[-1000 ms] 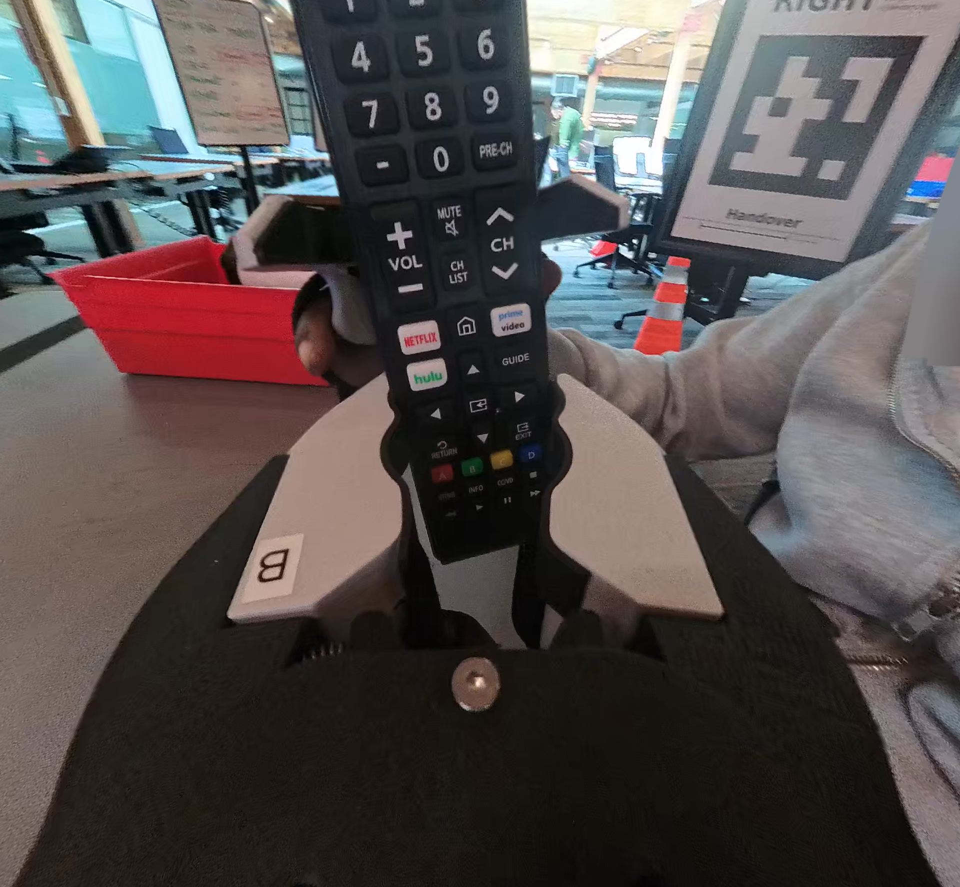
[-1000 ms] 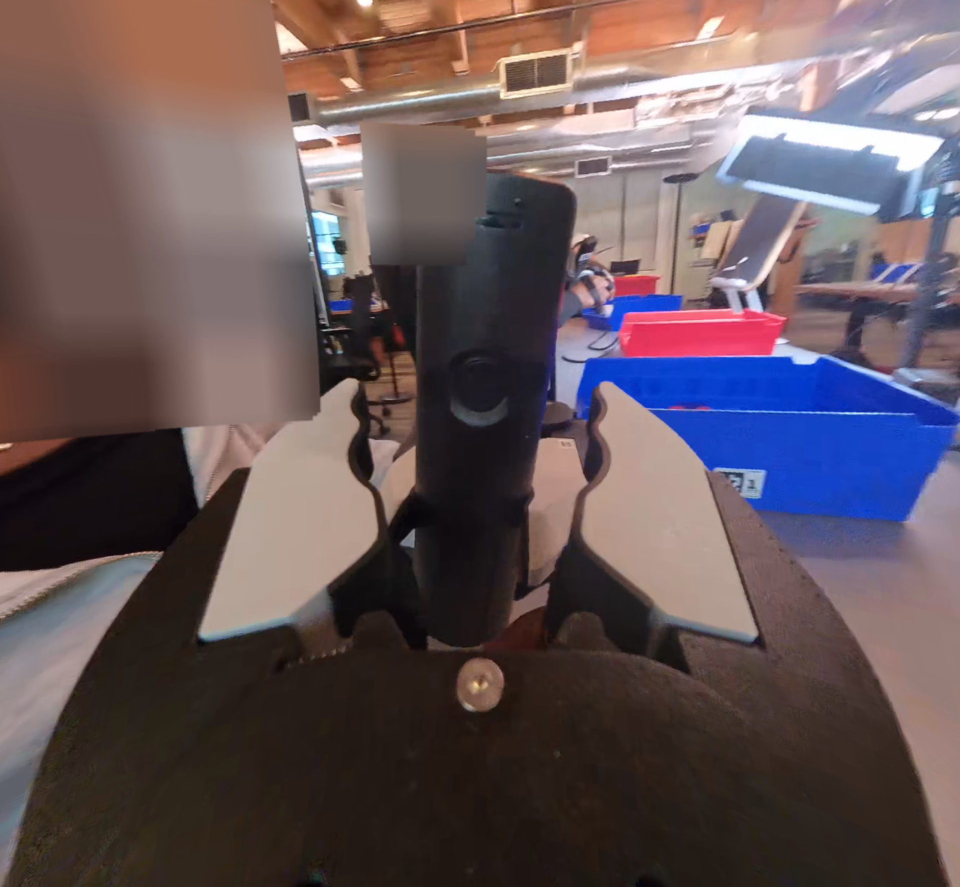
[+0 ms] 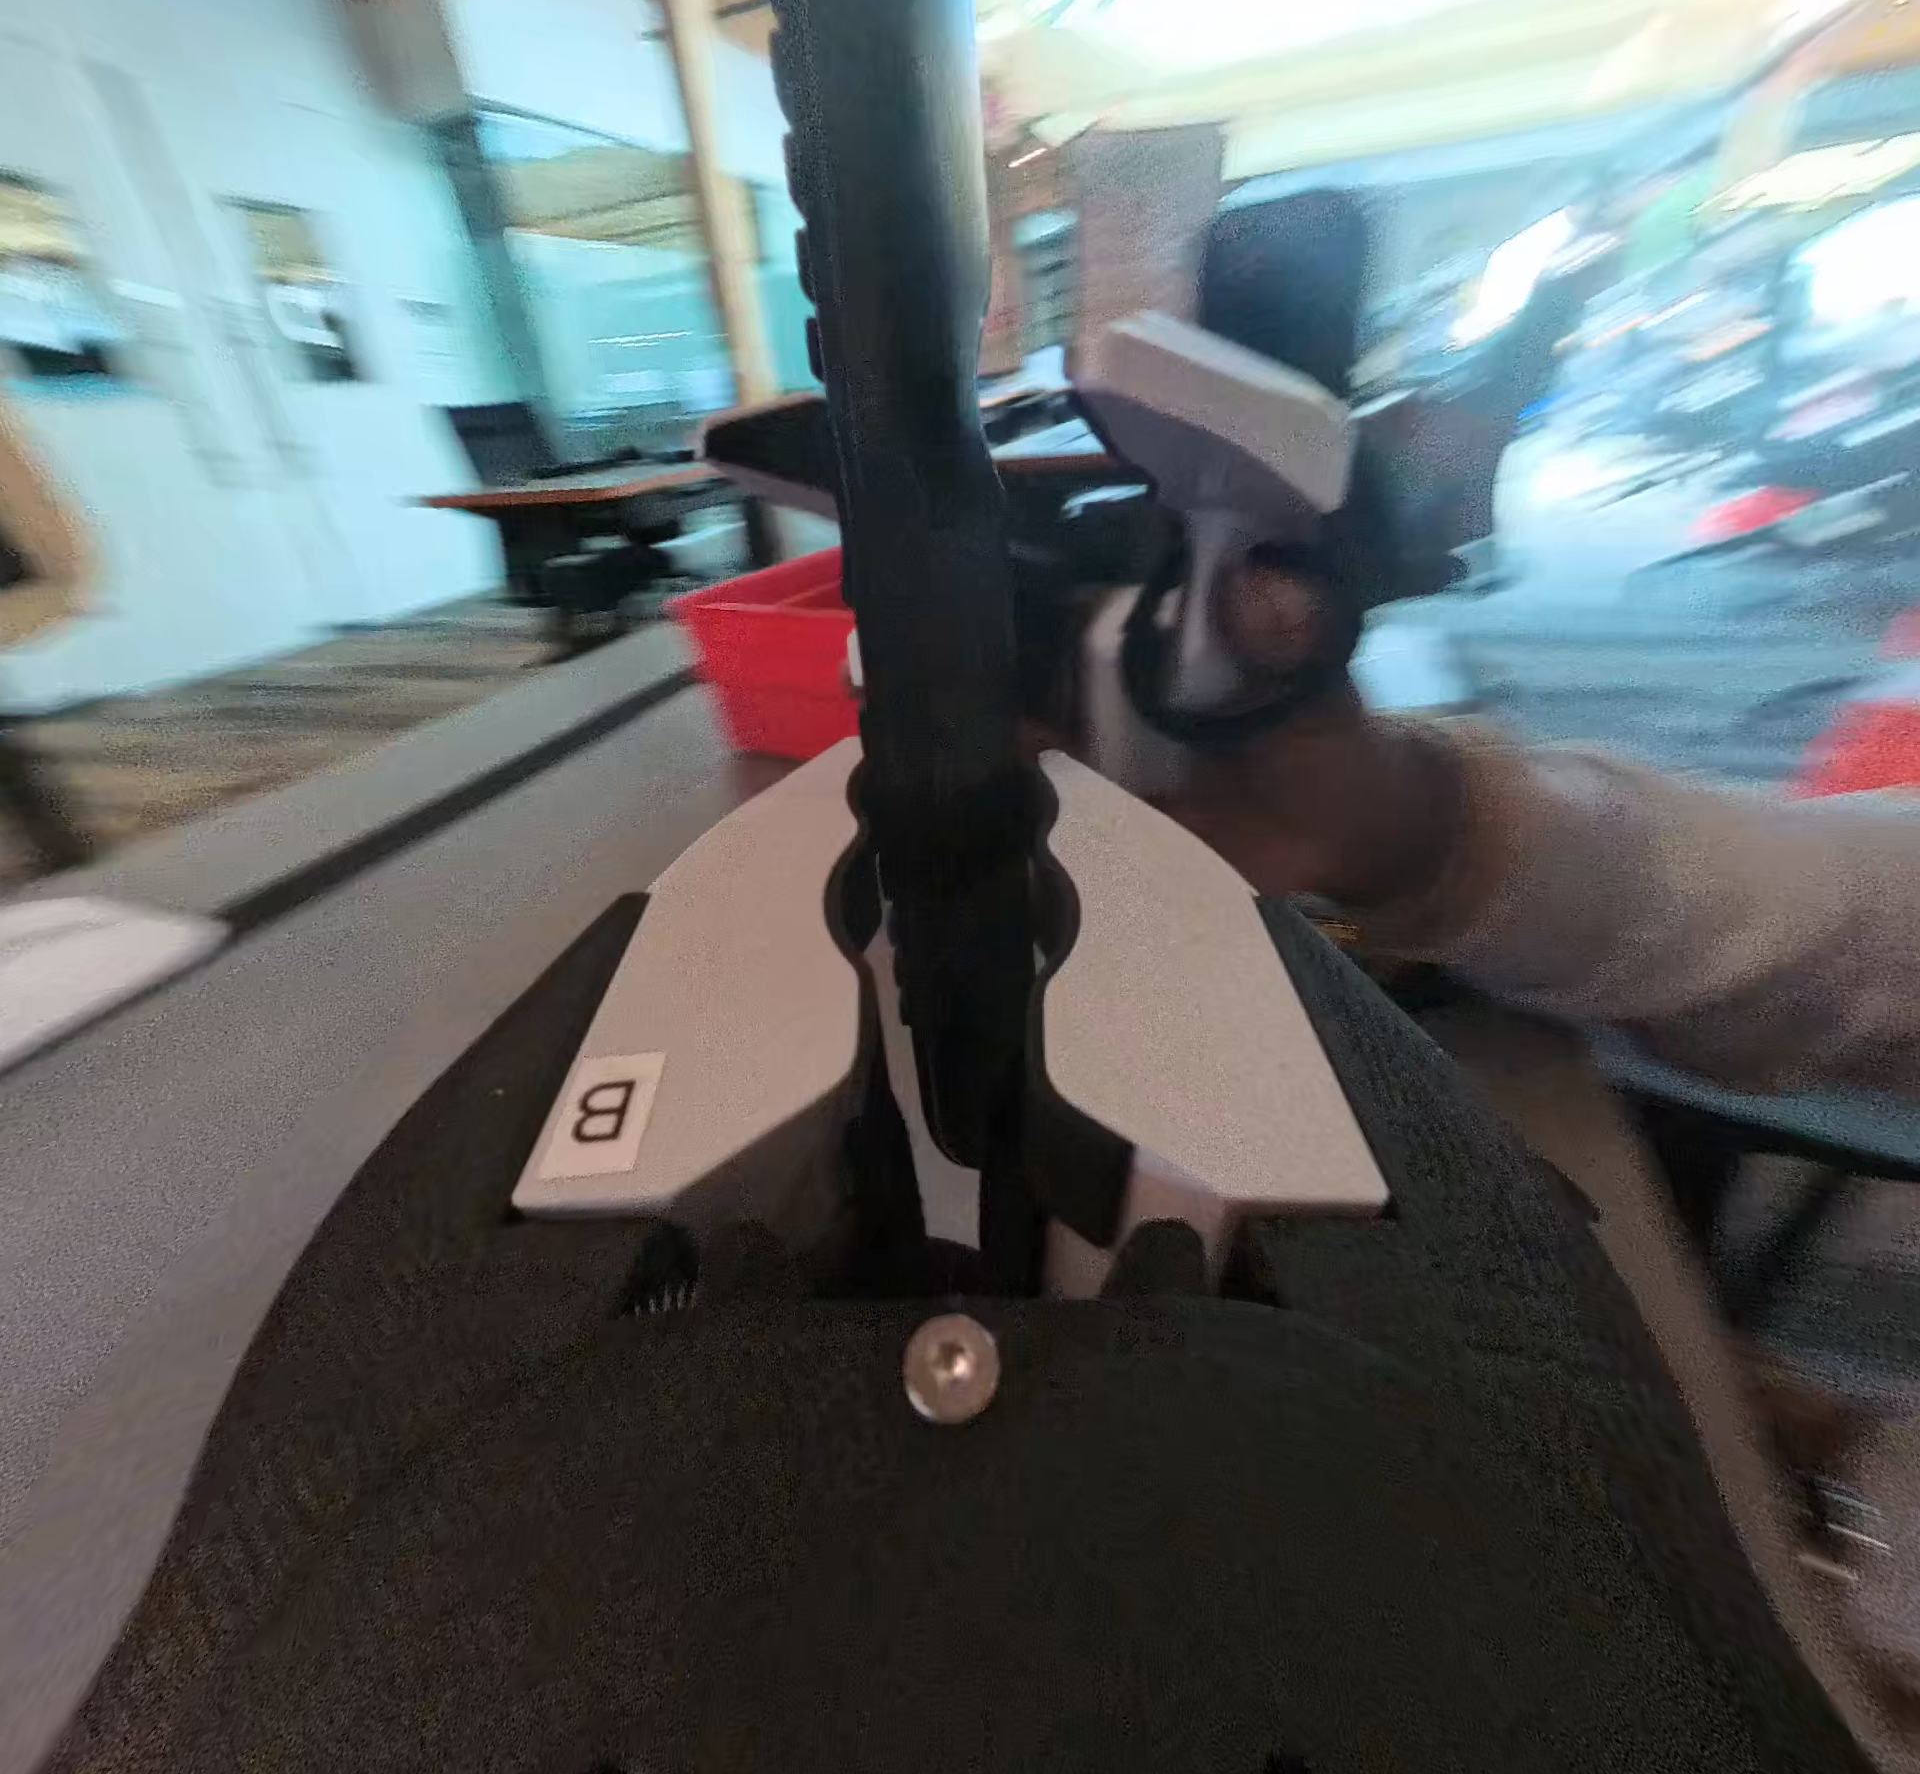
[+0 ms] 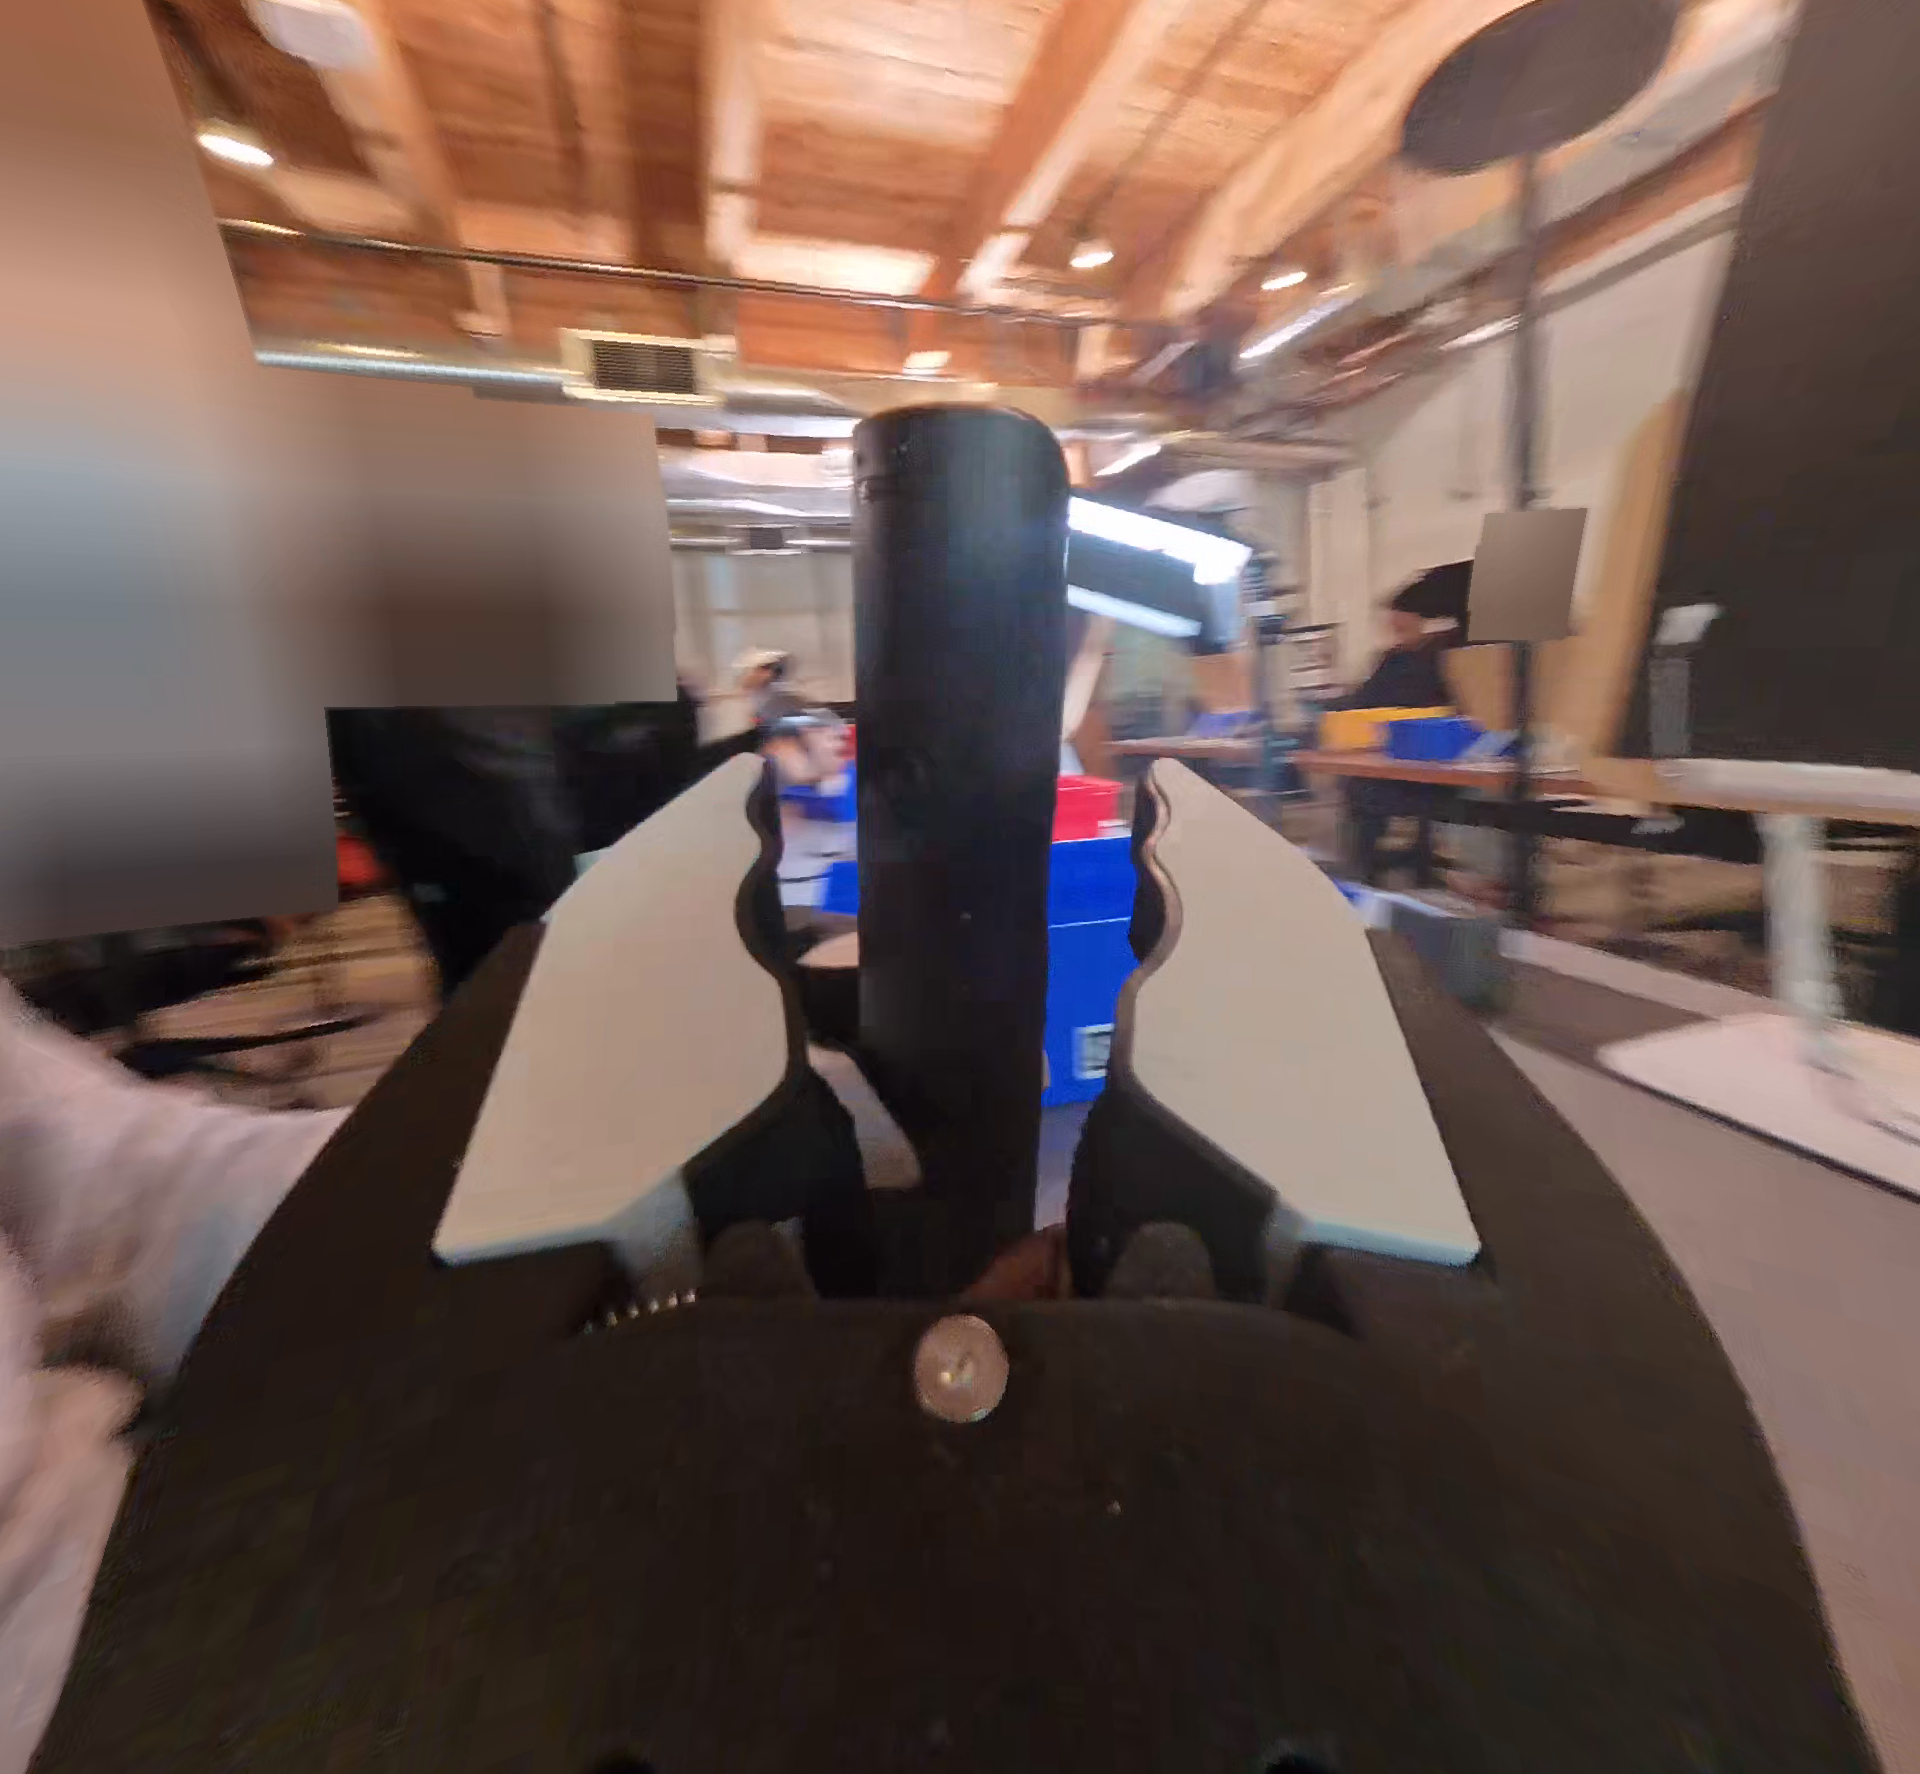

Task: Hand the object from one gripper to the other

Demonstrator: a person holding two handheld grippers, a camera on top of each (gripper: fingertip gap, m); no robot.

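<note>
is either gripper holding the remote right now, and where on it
The left gripper is shut on the black remote, pinching its lower end. The right gripper is open, fingers apart on either side of it.

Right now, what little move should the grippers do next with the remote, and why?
Probably close the right gripper on the remote. Its fingers sit open on either side of the remote, with a gap on each side. The left gripper is shut on it, so the remote should not drop while the right one takes hold.
</note>
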